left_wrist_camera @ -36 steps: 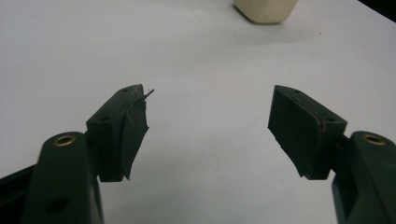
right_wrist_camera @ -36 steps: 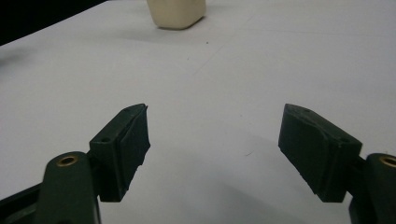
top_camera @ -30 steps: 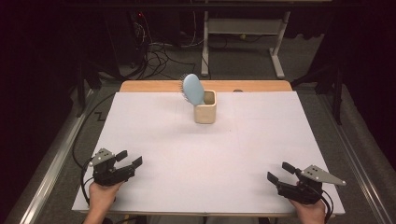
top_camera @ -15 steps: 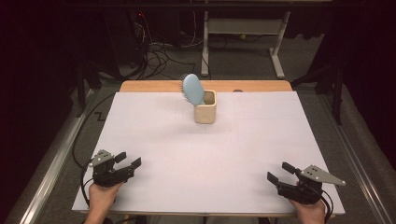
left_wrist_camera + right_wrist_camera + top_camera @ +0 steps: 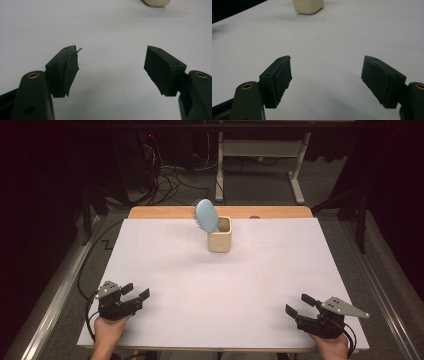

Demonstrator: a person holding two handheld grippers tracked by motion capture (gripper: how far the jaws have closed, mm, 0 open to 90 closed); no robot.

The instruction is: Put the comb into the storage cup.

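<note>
Blue hairbrush (image 5: pixel 206 215) stands tilted in the upright cream cup (image 5: pixel 220 241).

Before you stands a wooden table (image 5: pixel 150 212) covered by a large white sheet (image 5: pixel 220 290), the bare wood showing only along the far edge. One cream square-sided cup (image 5: pixel 220 240) sits directly on the sheet, near the middle of that far edge.

Pale blue brush (image 5: pixel 206 215); cream cup (image 5: pixel 220 241); white table (image 5: pixel 210 290).
</note>
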